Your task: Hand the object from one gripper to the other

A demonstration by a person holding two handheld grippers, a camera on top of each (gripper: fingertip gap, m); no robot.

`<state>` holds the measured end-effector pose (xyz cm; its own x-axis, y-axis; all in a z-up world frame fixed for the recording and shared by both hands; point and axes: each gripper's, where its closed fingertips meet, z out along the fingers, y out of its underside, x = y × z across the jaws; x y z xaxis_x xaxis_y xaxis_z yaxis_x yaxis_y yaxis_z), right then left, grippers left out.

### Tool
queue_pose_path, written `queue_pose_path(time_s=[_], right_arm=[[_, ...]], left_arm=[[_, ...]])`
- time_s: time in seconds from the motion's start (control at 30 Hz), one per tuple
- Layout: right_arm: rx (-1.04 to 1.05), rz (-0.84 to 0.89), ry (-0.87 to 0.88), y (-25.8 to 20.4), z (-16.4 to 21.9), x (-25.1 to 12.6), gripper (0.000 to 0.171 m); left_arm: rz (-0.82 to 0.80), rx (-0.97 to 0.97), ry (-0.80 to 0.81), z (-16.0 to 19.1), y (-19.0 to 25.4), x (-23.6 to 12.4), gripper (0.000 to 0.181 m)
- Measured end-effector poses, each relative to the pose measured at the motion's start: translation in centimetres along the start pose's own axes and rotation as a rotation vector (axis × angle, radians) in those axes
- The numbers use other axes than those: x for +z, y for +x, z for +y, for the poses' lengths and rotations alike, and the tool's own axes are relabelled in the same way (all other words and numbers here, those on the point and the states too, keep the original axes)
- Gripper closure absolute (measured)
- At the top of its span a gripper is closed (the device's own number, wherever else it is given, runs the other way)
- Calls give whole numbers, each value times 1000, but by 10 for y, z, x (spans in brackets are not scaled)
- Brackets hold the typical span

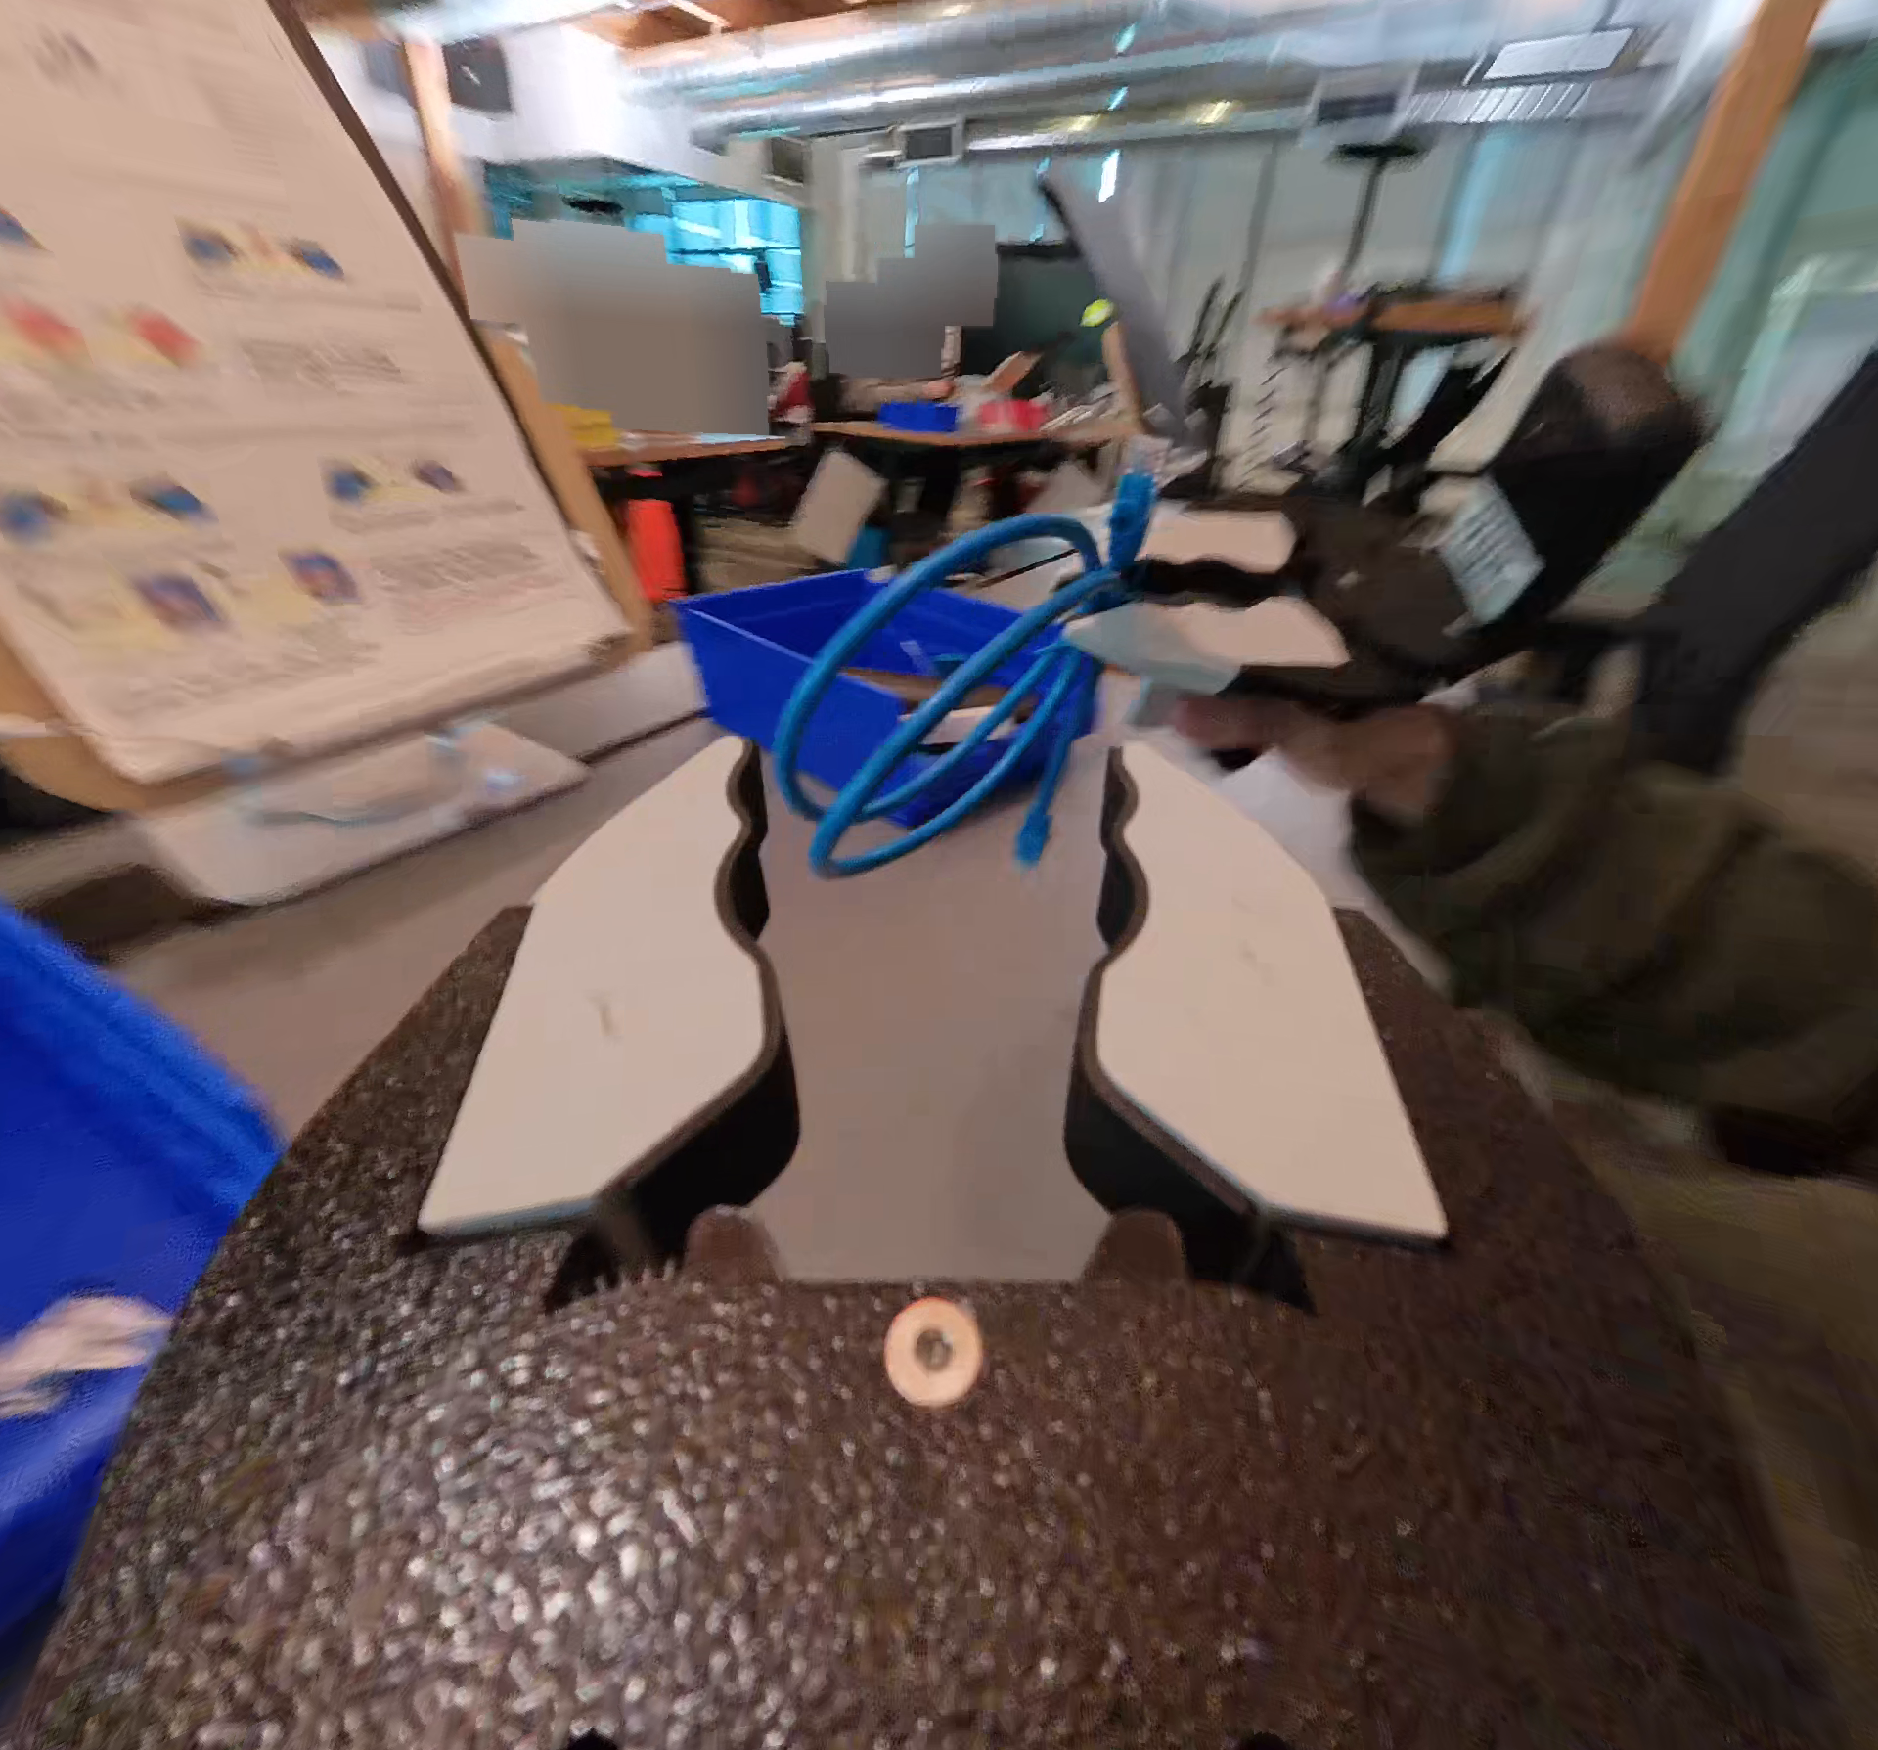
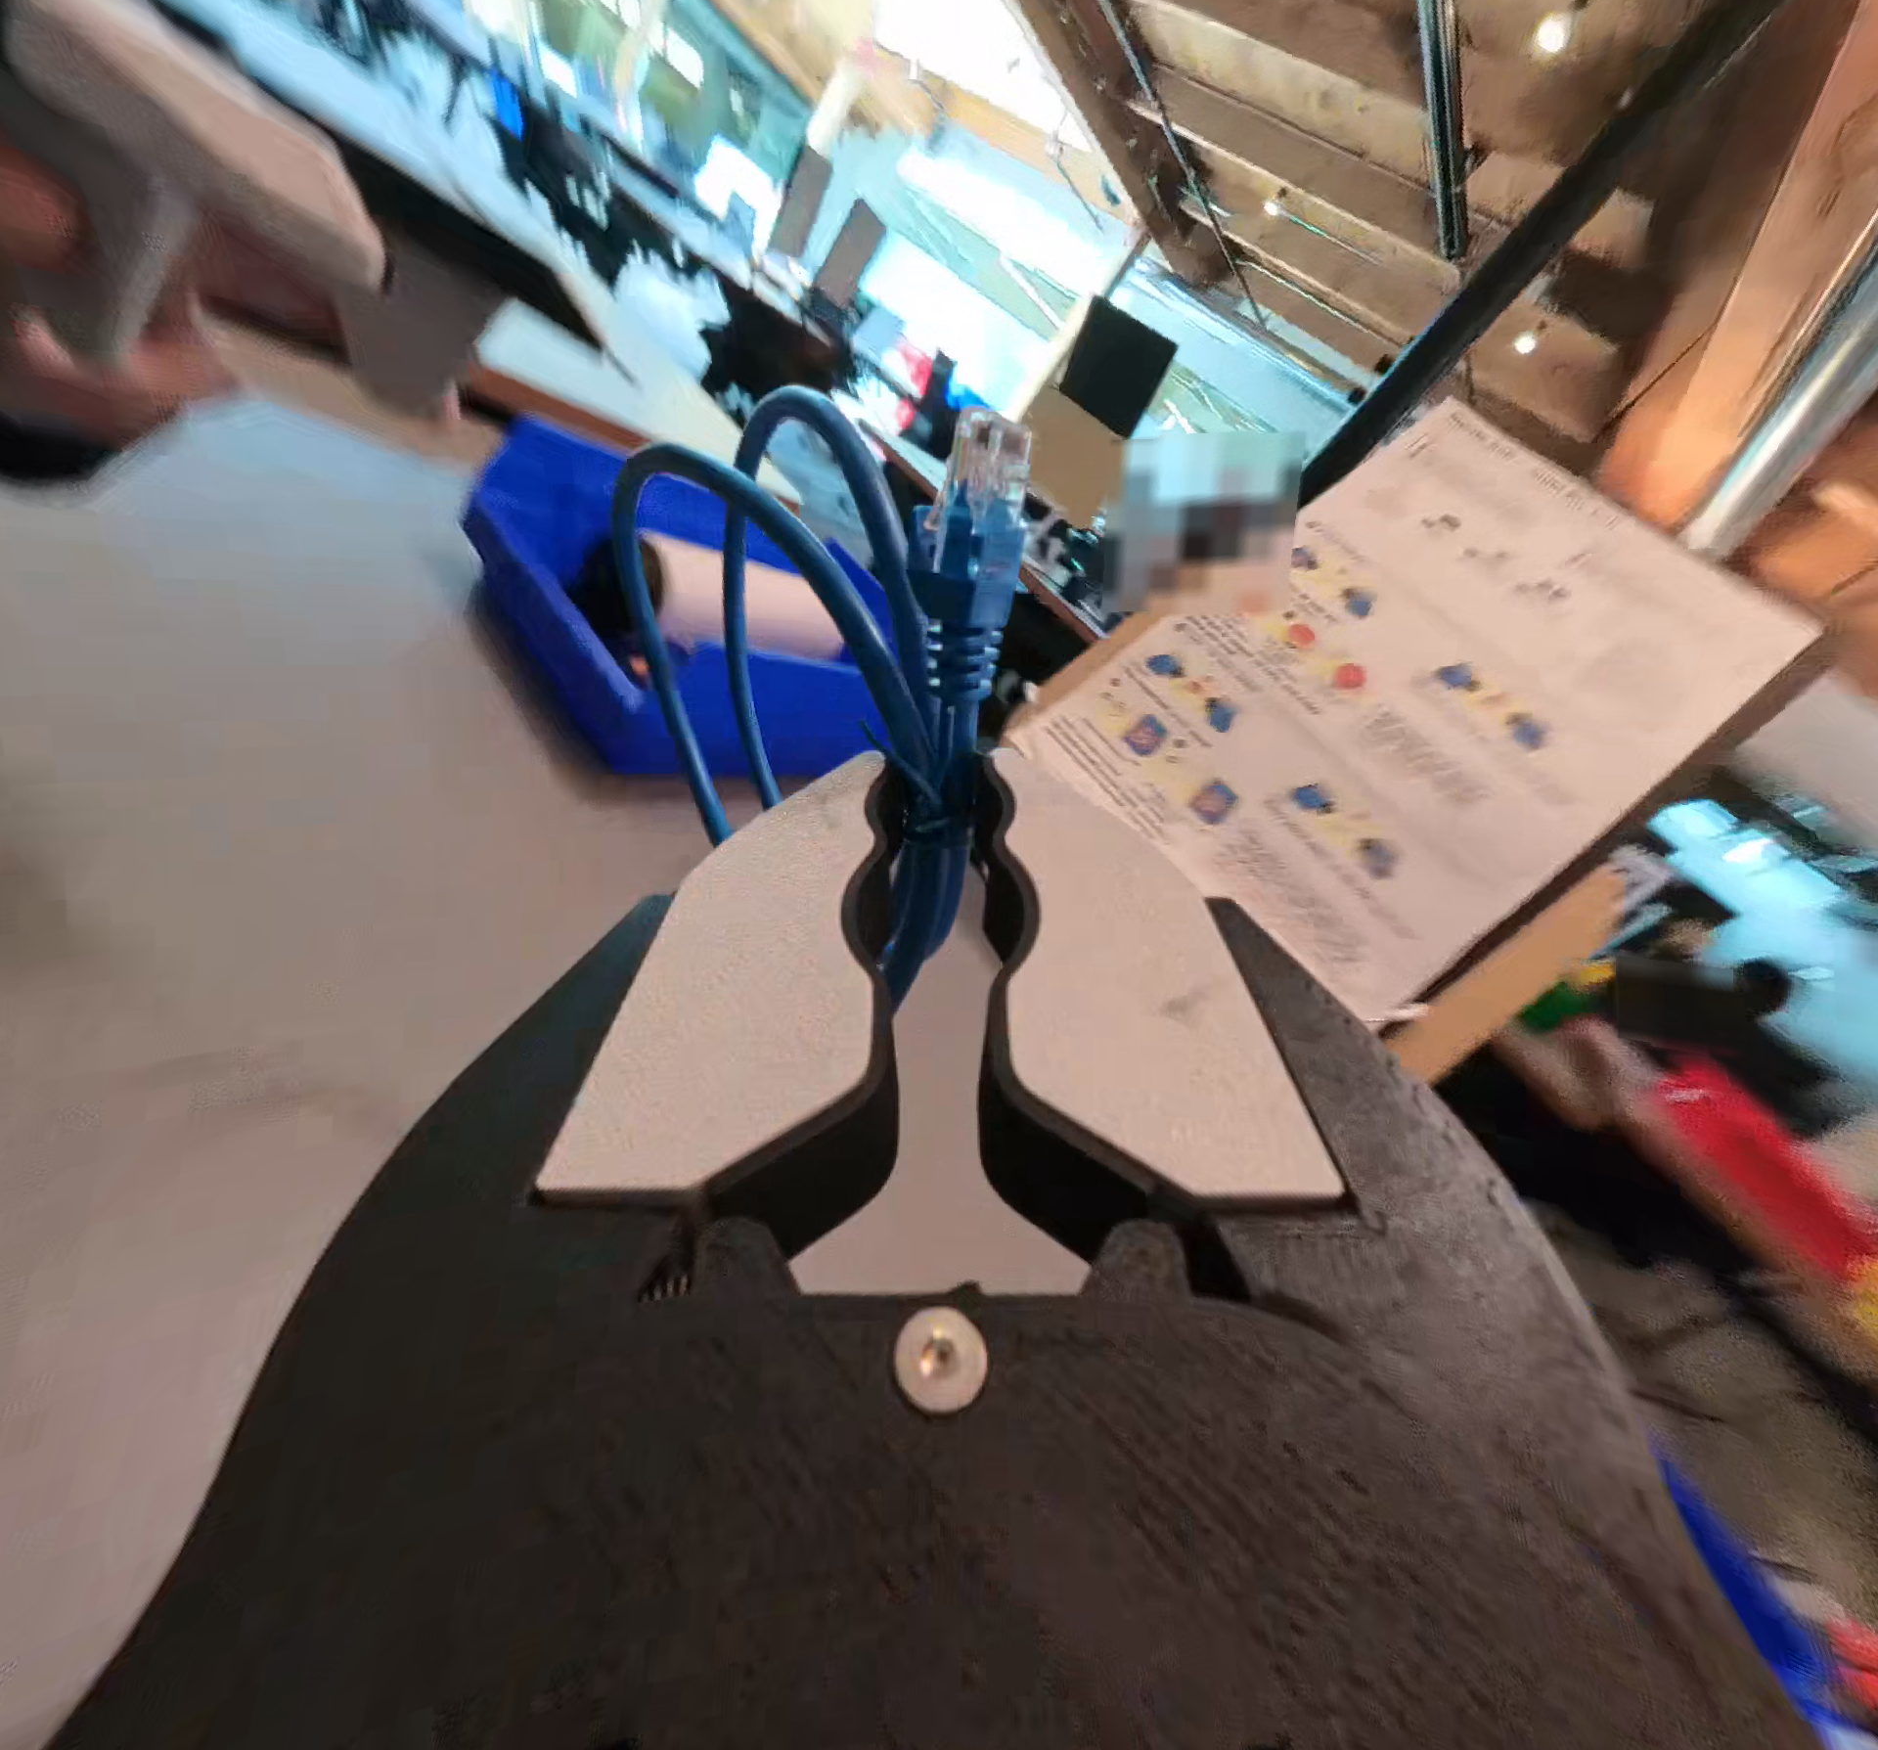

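A coiled blue network cable [image 2: 945, 675] with a clear plug is pinched between the tips of my right gripper [image 2: 933, 787], which is shut on it. In the left wrist view the same cable [image 1: 915, 715] hangs in loops from the right gripper [image 1: 1118, 583], which comes in from the right with a hand under it. My left gripper [image 1: 930, 787] is open and empty. The cable's lower loops hang just ahead of and between its fingertips, apart from them.
A blue bin [image 1: 772, 644] sits on the grey table [image 1: 335, 980] behind the cable; it also shows in the right wrist view [image 2: 569, 604]. A tilted instruction sheet on a board [image 1: 234, 360] stands at left. Another blue bin's edge [image 1: 91, 1193] is close at lower left. My hands' fingertips stand some 15 cm from each other.
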<state>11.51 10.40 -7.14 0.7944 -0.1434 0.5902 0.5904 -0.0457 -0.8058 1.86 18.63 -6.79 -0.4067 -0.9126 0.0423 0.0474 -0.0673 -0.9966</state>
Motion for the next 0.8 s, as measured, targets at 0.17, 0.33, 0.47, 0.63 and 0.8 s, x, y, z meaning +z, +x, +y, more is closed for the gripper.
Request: queue_pose_path(time_s=[0.17,0.33,0.47,0.63,0.8], right_arm=[[-444,10,-220,-10,9,-1,158],[-824,10,-379,-27,8,1,158],[-957,-6,-420,-45,7,7,158],[-977,-32,-399,-62,1,11,158],[-1008,-40,-370,-71,-5,13,158]], left_arm=[[-135,512,-141,0,18,5,118],[-173,892,-234,7,54,24,126],[-222,1069,-382,31,54,36,128],[-260,1034,-445,48,44,43,133],[-265,967,-472,53,37,41,165]])
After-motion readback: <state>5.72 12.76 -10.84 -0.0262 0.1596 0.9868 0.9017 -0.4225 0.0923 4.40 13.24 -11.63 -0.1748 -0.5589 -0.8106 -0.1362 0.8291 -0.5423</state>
